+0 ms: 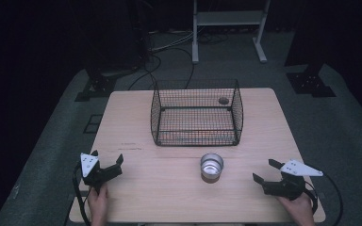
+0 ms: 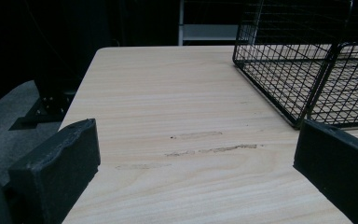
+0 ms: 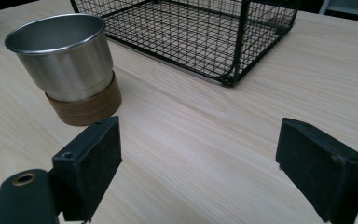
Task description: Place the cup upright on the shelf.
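High view showed the metal cup standing upright on the table, between the wire basket and the near edge. The left gripper and right gripper flanked it, well apart, jaws spread and empty over bare wood.

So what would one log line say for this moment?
left gripper: open, empty | right gripper: open, empty, beside metal cup | cup: upright on table | wire basket: behind cup
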A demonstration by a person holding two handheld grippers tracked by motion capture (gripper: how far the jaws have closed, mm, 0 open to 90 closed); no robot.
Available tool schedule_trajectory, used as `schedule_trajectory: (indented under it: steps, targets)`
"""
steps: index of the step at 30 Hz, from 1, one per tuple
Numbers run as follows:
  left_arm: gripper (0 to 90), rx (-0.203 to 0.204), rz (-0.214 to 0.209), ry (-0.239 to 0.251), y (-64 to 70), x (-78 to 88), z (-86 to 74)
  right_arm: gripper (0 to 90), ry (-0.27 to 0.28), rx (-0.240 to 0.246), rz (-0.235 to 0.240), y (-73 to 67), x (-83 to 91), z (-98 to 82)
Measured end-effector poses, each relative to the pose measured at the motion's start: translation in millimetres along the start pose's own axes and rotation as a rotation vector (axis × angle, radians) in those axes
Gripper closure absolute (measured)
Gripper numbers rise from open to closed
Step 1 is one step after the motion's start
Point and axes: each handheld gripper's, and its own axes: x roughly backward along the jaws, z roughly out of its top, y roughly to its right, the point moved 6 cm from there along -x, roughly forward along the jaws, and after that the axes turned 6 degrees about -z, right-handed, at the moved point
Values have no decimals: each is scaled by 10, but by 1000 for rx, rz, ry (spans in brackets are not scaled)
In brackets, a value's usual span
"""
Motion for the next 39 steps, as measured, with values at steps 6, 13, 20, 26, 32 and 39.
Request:
schedule_trajectory:
  steps: [6,13,20,26,32,39]
  targets:
    - [0,-10,-4,-3,11,1,-2,134,-12,32,6,-86,-51,23]
    - [0,-7,-5,-3,9,0,-2,134,-12,38,31,-164,-70,59]
    - [0,-15,-6,-6,13,3,-3,134,-14,60,57,-262,-96,89]
    - [0,-17,-8,-5,16,1,-3,134,-22,78,85,-379,-127,110]
    - [0,-16,-9,-5,16,1,-3,134,-21,84,111,-462,-152,146]
    - [0,-13,-8,-7,12,2,-4,130,-25,115,140,-578,-195,199]
